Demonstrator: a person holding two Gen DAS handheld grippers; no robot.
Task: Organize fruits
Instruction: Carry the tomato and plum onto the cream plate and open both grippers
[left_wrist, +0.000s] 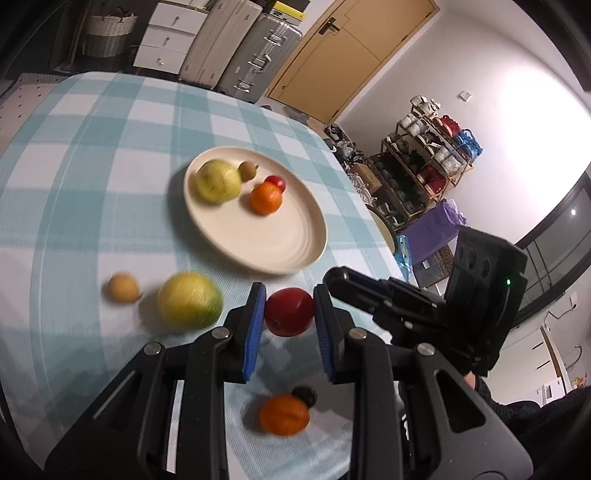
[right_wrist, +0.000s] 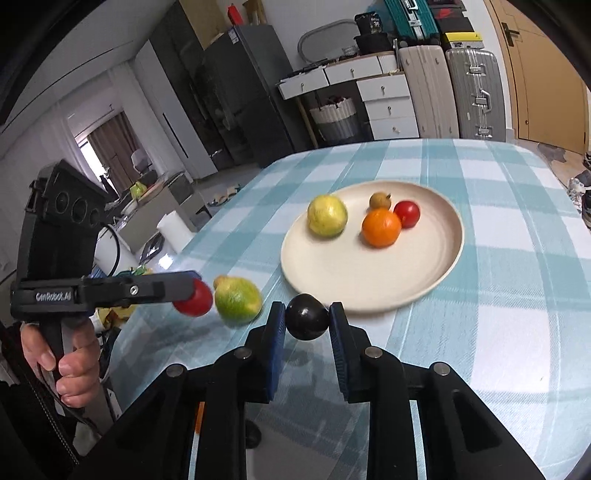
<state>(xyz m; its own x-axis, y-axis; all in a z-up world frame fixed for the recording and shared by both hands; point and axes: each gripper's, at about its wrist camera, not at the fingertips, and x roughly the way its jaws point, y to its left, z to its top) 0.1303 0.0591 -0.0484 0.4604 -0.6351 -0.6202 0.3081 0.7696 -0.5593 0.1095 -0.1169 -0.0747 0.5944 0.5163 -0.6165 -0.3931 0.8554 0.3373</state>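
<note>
My left gripper (left_wrist: 289, 312) is shut on a red fruit (left_wrist: 289, 311) and holds it above the checked cloth; it also shows in the right wrist view (right_wrist: 194, 297). My right gripper (right_wrist: 306, 321) is shut on a dark plum (right_wrist: 307, 316), near the cream plate (right_wrist: 436, 273). The plate (left_wrist: 280, 243) holds a yellow-green fruit (left_wrist: 218, 181), an orange (left_wrist: 266, 198), a small red fruit (left_wrist: 276, 182) and a small brown fruit (left_wrist: 247, 170). On the cloth lie a green-yellow fruit (left_wrist: 189, 300), a small tan fruit (left_wrist: 123, 287), an orange (left_wrist: 283, 414) and a dark fruit (left_wrist: 306, 395) behind it.
The table (right_wrist: 517, 332) has a blue and white checked cloth. Its right edge drops to a floor with shelves of crockery (left_wrist: 424, 162). Suitcases (right_wrist: 476, 92) and white drawers (right_wrist: 384, 103) stand beyond the far edge. The right gripper's body (left_wrist: 480, 295) sits close beside my left one.
</note>
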